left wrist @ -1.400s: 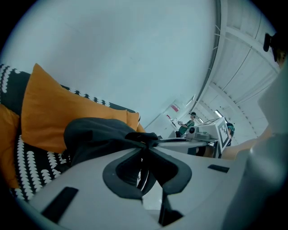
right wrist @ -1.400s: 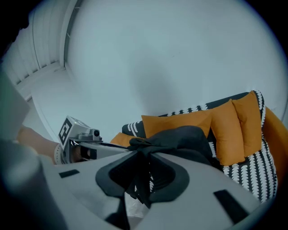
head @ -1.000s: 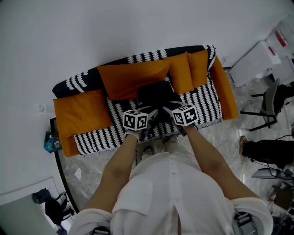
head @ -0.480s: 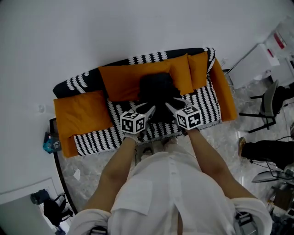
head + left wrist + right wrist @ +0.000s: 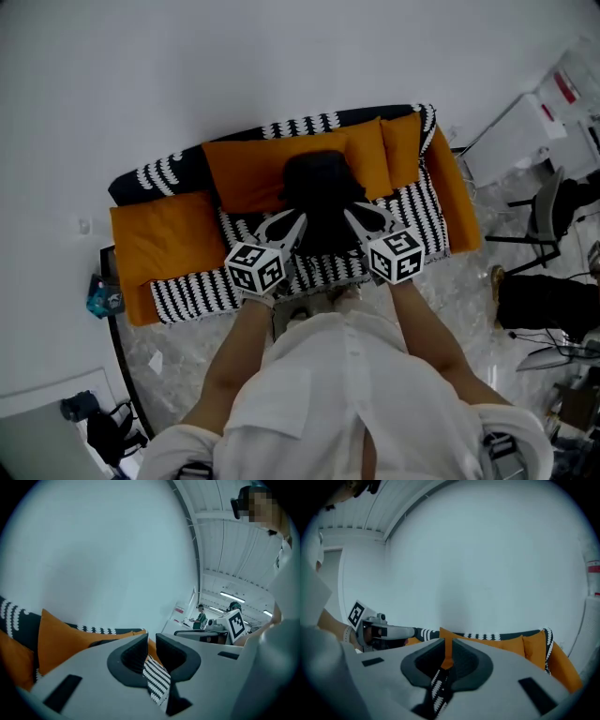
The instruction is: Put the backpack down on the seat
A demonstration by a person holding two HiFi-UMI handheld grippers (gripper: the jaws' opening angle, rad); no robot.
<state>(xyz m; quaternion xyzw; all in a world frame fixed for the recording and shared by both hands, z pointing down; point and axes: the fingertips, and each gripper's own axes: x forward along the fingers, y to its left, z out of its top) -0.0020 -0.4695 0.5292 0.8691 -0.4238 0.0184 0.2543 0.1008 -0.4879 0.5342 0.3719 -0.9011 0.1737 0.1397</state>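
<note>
1. White shirt fabric (image 5: 347, 394) fills the bottom of the head view, and two bare forearms reach forward from it toward a sofa (image 5: 459, 202).
2. The left gripper (image 5: 286, 225) hangs over the front of the seat, with its marker cube (image 5: 255, 269) nearest the person. In the left gripper view its jaws stand narrowly apart and are closing. Nothing is between the pads; only the striped cover shows through the gap.
3. The right gripper (image 5: 361, 214) is level with it, well apart from it to the right, its marker cube (image 5: 397, 256) turned upward. Its jaws are also closing, down to a thin slit. They hold nothing, and a strip of orange cushion and striped cover shows beyond them.
4. The black backpack (image 5: 323, 202) sits on the seat between the two grippers and just past their tips. Neither gripper grips it.
5. The seat's black-and-white striped cover (image 5: 422, 211) spreads to either side of the backpack.
6. The backpack's top leans against the orange back cushions (image 5: 248, 169).
7. A plain pale wall (image 5: 234, 56) rises behind the sofa. An office chair (image 5: 548, 220) stands on the marbled floor (image 5: 178, 347) off to the right.
</note>
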